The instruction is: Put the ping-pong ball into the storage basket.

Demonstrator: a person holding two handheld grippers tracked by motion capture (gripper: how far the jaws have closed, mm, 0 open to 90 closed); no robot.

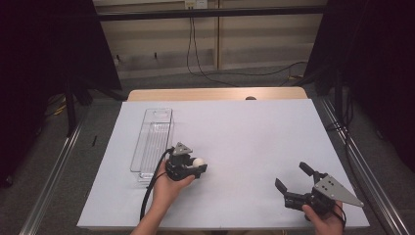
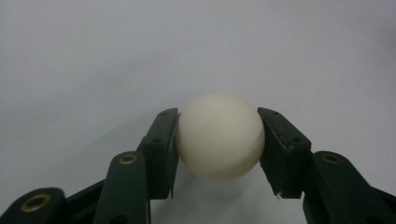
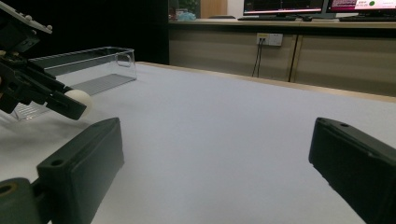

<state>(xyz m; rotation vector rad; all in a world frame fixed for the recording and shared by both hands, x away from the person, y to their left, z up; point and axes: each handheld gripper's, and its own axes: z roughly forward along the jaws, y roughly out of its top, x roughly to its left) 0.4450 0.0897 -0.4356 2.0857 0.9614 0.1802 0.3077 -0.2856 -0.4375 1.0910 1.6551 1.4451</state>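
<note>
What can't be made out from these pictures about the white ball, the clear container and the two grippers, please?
- White ball: its underside and whether it rests on the table, hidden by its own bulk in the left gripper view.
- Clear container: its near end, covered by the left gripper in the high view.
- Right gripper: its body is cut off by the bottom edge of the right gripper view.

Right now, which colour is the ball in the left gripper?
Cream white ball, clearest in the left gripper view.
</note>
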